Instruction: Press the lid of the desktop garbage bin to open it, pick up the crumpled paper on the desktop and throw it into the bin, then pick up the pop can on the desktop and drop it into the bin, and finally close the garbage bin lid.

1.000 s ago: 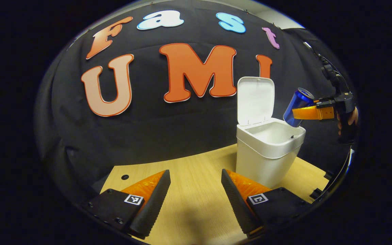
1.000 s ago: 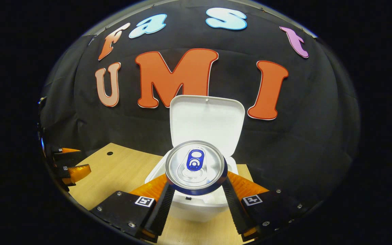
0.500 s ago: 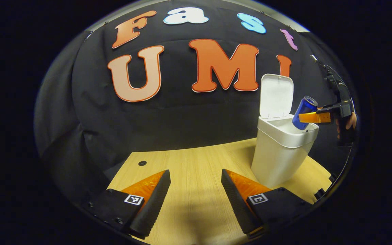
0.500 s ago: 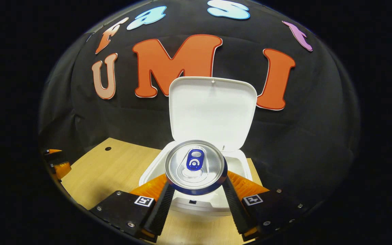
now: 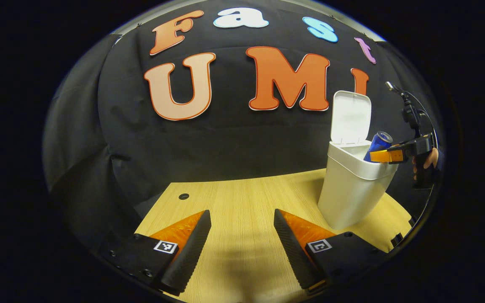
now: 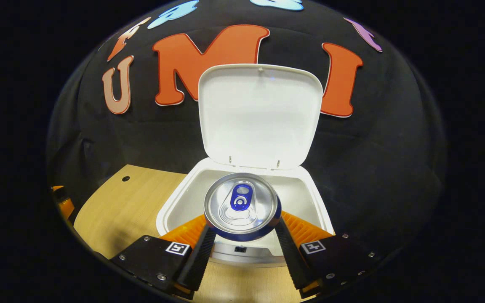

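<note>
The can [image 6: 242, 206] sat clamped between the two fingers of the right tongs [image 6: 242, 233], pull-tab end toward the camera, both fingers pressing on its side wall below the top rim. In the left gripper view the can [image 5: 378, 145] was tilted, its lower end already dipped past the rim of the bin [image 5: 354, 189], its top end above the rim.

Handling, as a judgement: a thin-walled metal can, likely light and probably empty — stiff enough along its length but easy to dent across the middle, and smooth, so apt to slip. The hold on the side wall near the top looked sound; gentle pressure should do.

Beyond the can, directly ahead of the right tongs, the bin's mouth [image 6: 183, 198] stood open with the lid [image 6: 260, 115] upright behind it, hinged at the far edge. What lay at the bottom of the bin could not be made out, so whether the paper was inside I cannot tell.

The left tongs [image 5: 242, 242] hung low over the table [image 5: 242, 198], fingers set wide apart with nothing between them; the bin stood ahead and to their right, with the right tongs [image 5: 387, 155] and the hand [image 5: 430, 159] holding them beyond it.

Stage, judged: can positioned for release into the bin — lid closing remained.
</note>
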### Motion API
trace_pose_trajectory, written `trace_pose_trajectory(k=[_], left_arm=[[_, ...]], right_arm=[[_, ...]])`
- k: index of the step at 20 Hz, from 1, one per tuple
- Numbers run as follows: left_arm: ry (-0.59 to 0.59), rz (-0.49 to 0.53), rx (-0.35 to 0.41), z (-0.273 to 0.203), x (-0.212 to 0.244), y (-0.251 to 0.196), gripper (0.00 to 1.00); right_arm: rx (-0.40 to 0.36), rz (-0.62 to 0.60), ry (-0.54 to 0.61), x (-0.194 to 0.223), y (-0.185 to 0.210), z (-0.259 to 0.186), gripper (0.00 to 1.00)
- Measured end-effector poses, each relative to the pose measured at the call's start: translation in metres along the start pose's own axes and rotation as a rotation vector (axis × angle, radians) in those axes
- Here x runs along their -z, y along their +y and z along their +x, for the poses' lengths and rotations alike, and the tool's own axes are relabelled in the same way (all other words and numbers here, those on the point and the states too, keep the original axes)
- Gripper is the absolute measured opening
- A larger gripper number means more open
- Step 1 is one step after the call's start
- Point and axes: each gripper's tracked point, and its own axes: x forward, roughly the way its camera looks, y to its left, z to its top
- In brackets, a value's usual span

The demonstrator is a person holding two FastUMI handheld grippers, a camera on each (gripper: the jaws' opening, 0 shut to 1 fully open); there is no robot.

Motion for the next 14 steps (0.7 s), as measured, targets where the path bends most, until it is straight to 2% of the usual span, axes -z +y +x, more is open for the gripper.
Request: trace_pose_trajectory(k=[5,6,7,14], left_arm=[[0.005,-0.014,0.006,0.005,0.002,0.007,0.96],[0.004,-0.011,0.006,0.005,0.002,0.008,0.96],[0.002,-0.008,0.005,0.005,0.002,0.009,0.96],[0.008,-0.020,0.035,0.006,0.004,0.012,0.96]], right_arm=[[0.015,0.003,0.000,0.000,-0.003,-0.003,0.82],[0.018,0.002,-0.005,-0.003,-0.003,-0.003,0.78],[0.019,0.002,-0.012,-0.008,-0.003,-0.005,0.82],[0.045,-0.011,-0.109,-0.072,-0.008,-0.024,0.82]])
